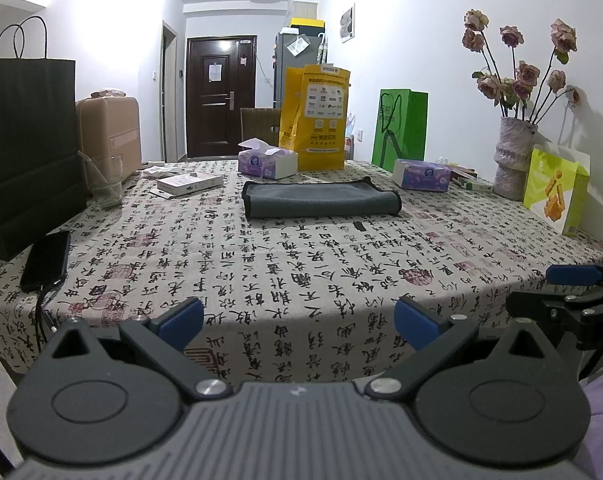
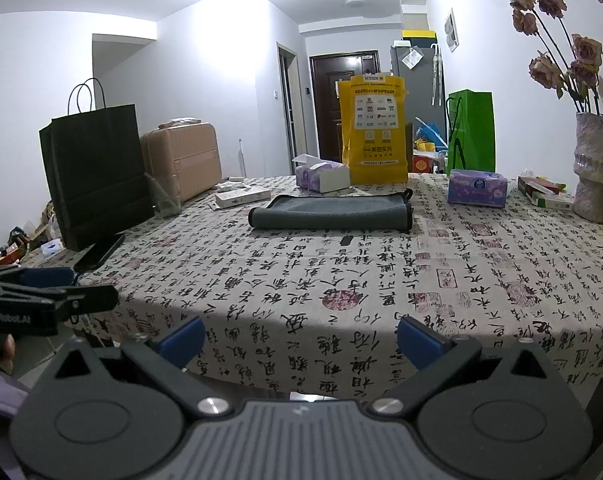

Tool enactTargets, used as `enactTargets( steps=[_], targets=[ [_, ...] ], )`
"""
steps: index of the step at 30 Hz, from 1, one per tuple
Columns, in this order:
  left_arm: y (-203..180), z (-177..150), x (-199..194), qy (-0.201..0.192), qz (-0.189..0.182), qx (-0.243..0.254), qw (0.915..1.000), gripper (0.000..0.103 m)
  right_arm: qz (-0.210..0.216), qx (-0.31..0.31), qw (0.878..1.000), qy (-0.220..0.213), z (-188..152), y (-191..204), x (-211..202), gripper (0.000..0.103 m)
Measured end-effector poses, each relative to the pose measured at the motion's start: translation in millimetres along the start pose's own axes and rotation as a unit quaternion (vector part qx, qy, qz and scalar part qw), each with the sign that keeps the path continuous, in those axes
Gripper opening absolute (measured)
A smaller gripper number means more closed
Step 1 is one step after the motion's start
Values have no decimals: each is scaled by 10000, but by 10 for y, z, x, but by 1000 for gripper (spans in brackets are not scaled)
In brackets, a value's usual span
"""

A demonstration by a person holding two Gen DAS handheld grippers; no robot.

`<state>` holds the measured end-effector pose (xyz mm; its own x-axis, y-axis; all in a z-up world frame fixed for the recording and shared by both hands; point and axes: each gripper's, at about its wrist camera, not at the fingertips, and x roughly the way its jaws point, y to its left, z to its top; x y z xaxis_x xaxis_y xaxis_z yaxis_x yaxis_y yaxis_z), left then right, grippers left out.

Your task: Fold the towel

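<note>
A grey towel with dark trim lies folded flat on the far middle of the table; it also shows in the right wrist view. My left gripper is open and empty, held back at the table's near edge, far from the towel. My right gripper is open and empty, also at the near edge. The right gripper shows at the right edge of the left wrist view. The left gripper shows at the left edge of the right wrist view.
The table has a calligraphy-print cloth. On it stand a black paper bag, a phone, a glass, tissue boxes, a yellow bag, a green bag, a flower vase and a snack box.
</note>
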<state>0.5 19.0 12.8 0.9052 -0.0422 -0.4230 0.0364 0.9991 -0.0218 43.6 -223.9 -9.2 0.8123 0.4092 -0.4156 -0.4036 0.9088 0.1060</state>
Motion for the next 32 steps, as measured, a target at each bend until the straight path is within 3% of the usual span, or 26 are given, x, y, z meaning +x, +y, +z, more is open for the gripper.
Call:
enactTargets(
  steps=[32],
  targets=[
    [-30, -28, 14, 14, -61, 24, 10000, 103, 28, 71, 10000, 33, -21, 9, 10, 103]
  ],
)
